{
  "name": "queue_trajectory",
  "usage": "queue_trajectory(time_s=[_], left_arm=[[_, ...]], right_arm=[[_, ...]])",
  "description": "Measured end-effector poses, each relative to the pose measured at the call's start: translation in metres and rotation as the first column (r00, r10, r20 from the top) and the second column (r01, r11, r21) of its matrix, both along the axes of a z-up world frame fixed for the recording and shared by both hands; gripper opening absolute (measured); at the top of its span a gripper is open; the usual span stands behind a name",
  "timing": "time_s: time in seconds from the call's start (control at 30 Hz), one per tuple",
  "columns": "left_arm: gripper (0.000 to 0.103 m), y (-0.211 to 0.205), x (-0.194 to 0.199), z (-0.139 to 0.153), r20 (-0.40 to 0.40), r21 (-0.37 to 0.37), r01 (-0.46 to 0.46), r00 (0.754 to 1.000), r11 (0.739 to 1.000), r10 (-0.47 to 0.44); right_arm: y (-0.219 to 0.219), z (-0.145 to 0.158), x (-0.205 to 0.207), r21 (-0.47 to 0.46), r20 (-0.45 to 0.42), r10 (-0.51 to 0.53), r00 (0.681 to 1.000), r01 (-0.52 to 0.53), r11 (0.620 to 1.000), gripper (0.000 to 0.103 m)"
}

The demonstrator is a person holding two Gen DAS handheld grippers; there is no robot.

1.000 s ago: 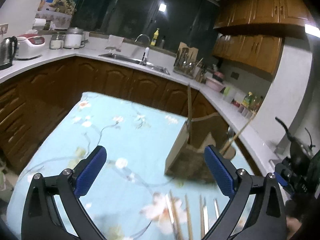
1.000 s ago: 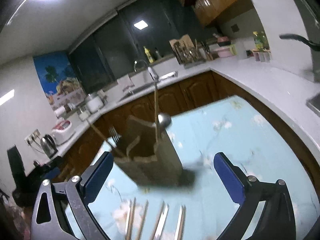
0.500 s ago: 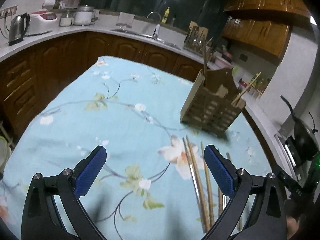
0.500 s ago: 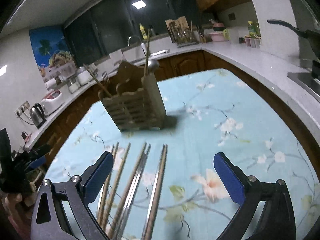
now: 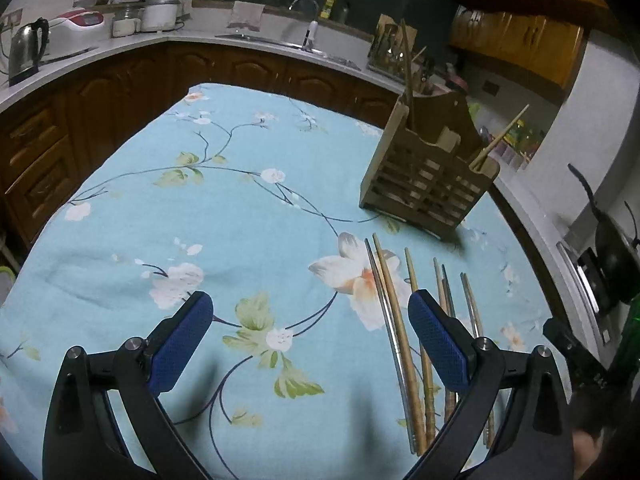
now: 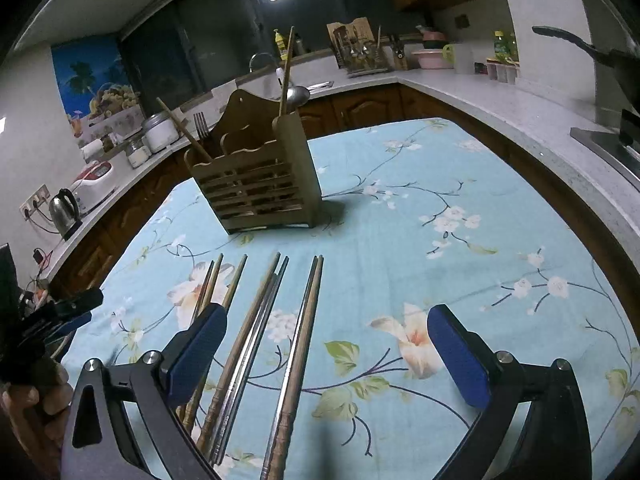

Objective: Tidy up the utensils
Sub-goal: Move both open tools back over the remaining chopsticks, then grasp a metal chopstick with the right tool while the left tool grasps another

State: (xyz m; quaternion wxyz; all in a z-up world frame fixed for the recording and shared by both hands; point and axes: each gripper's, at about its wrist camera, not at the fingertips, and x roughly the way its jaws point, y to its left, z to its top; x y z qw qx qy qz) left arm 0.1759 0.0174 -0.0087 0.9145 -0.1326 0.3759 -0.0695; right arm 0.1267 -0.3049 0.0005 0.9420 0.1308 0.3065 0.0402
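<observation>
Two black grippers with blue ribbed pads hang over a table spread with a pale blue flowered cloth (image 5: 240, 216). Going left to right in the left wrist view, the left gripper (image 5: 310, 322) stands spread wide with nothing between its pads; its right-hand pad sits over a loose row of long wooden and steel chopsticks (image 5: 394, 316) lying flat on the cloth, tips toward the far side. Beyond them, near the table's far right corner, stands a slatted wooden utensil holder (image 5: 428, 178), upright, with one chopstick rising from its left compartment and another leaning out at its right end. In the right wrist view the holder (image 6: 260, 184) sits behind the same chopsticks (image 6: 256, 332), and a fork and what looks like a ladle, dim in this light, show above its rim. The right gripper (image 6: 326, 344) is likewise spread and empty, its left pad over the chopsticks, its right pad above bare cloth
</observation>
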Motion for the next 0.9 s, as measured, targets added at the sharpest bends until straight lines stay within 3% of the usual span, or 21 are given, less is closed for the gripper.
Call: queue_trajectory(time_s=[0.27, 0.33, 0.4, 0.5, 0.6, 0.9], left_arm=[[0.100, -0.003, 0.022, -0.003, -0.062, 0.026, 0.005, 0.998, 1.000, -0.004], [0.100, -0.004, 0.025, -0.004, -0.067, 0.034, 0.010, 0.998, 0.999, -0.008], [0.096, -0.006, 0.030, -0.006, -0.079, 0.040, 0.017, 0.997, 0.999, -0.014], [0.087, -0.012, 0.040, -0.011, -0.110, 0.036, 0.049, 0.993, 0.998, -0.045], [0.078, -0.021, 0.054, -0.017, -0.149, 0.025, 0.086, 0.985, 0.996, -0.081], [0.063, -0.050, 0.100, -0.033, -0.221, -0.008, 0.140, 0.966, 0.990, -0.138]], right_arm=[[0.010, 0.004, 0.020, 0.007, -0.015, 0.031, 0.999, -0.031, 1.000, 0.099], [0.014, 0.005, 0.030, 0.027, -0.020, 0.053, 0.998, -0.053, 0.998, 0.085], [0.019, 0.002, 0.044, 0.059, -0.053, 0.082, 0.995, -0.079, 0.995, 0.051], [0.026, -0.009, 0.064, 0.085, -0.110, 0.106, 0.988, -0.097, 0.992, 0.027], [0.034, -0.022, 0.084, 0.109, -0.167, 0.130, 0.977, -0.113, 0.988, 0.021], [0.044, -0.042, 0.121, 0.113, -0.245, 0.138, 0.960, -0.114, 0.987, 0.020]])
